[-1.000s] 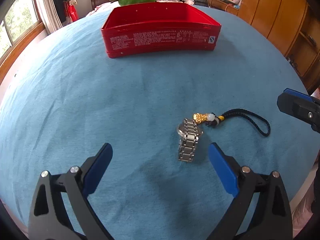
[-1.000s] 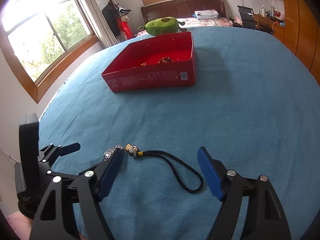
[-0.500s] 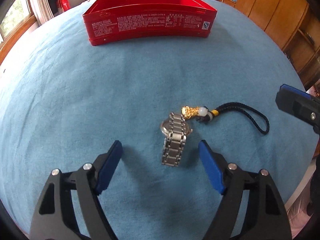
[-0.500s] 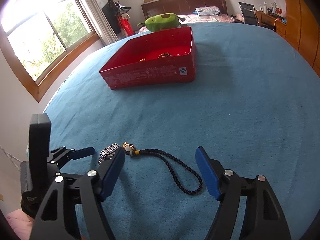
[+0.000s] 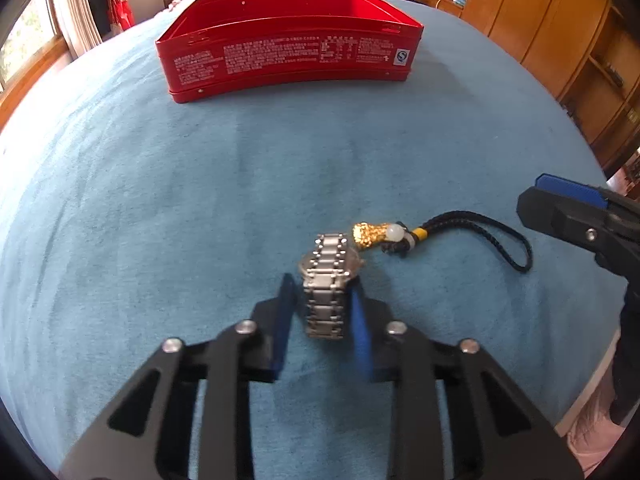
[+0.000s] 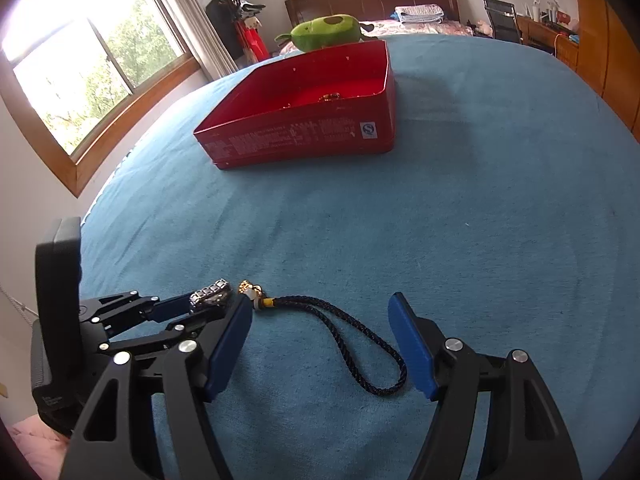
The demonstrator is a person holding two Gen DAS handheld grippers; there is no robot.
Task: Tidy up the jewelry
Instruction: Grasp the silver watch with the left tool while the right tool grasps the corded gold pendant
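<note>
A silver metal watch [image 5: 329, 280] lies on the blue cloth. My left gripper [image 5: 322, 294] is shut on the watch's band, its blue pads against both sides; it also shows in the right wrist view [image 6: 192, 306]. Right beside the watch lies a black braided cord charm [image 5: 472, 232] with a gold and white bead end [image 5: 372, 235]. My right gripper [image 6: 320, 340] is open, its fingers either side of the cord loop [image 6: 360, 352] and above it. The red tin box [image 5: 288, 40] stands farther back, with small gold pieces [image 6: 330, 97] inside.
A green plush toy [image 6: 328, 30] lies behind the box on a bed. A window [image 6: 80, 60] is at the left, wooden cabinets [image 5: 560, 40] at the right. The blue cloth's edge runs near my right gripper [image 5: 584, 392].
My left gripper moved forward over the watch and closed on its band. My right gripper stayed open over the cord and shifted slightly.
</note>
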